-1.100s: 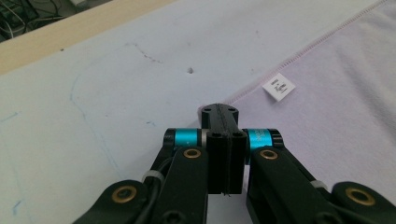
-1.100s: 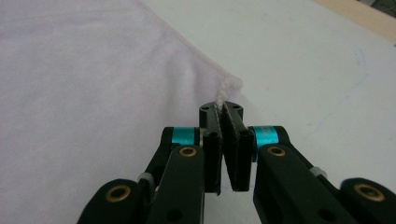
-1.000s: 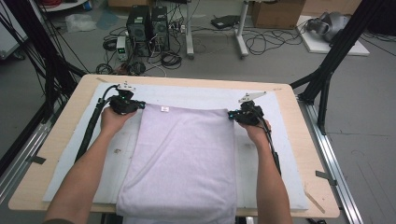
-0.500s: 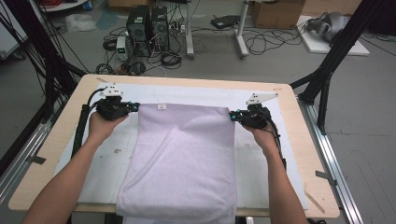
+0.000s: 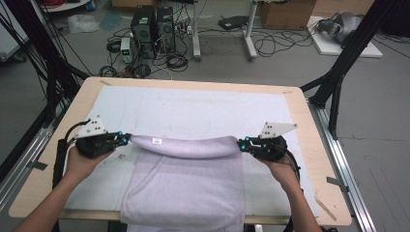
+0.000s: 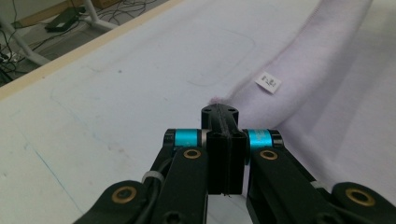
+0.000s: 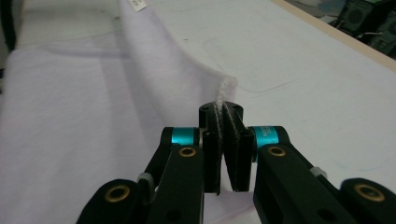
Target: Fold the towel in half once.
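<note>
Towel (image 5: 186, 179) corners (both pinched) on table (image 5: 309, 121)

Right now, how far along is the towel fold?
Done: both far corners are gripped, the left gripper and right gripper each shut on the towel. In hand: its far edge, with the small white label, is lifted above the near half. Left: laying that edge on the near edge at the table front, then letting go.

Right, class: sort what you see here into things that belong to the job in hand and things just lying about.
In the job:
- towel
- left gripper
- right gripper
- white mat

Lying about:
- computer towers
- floor cables
- cardboard box
</note>
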Motion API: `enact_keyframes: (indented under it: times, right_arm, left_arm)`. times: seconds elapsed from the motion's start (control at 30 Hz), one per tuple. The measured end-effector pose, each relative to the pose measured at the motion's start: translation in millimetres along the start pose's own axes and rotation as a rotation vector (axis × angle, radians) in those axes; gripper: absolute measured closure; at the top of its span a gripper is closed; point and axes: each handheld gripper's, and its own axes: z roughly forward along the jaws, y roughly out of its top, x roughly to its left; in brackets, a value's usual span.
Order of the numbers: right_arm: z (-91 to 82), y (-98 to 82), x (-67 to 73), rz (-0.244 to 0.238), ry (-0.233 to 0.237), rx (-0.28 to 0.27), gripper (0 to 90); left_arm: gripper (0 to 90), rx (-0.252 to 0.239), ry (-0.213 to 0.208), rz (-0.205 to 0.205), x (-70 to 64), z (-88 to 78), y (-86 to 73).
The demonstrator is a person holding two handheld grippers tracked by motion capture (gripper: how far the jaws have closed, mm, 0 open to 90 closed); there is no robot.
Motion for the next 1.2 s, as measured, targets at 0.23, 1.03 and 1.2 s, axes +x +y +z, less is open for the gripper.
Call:
enact_keyframes:
  times: [0.23,1.03,1.2]
  right_arm:
    - [-13.0,-24.3,39.4,-0.004,0.051,-0.012,86.4]
    - [10.4,-32.4,16.9,0.038,-0.004,0.072,56.7]
    - [22.0,-36.8,-3.1,0.082,-0.035,0.108,51.9]
  left_arm:
    - [89.8,0.006,-0.039,0.024,-43.7,-30.9,-23.8]
    - [57.1,0.096,-0.05,-0.058,-14.9,40.9,-21.6]
    - [48.9,0.155,-0.043,-0.108,-1.0,64.1,-27.4]
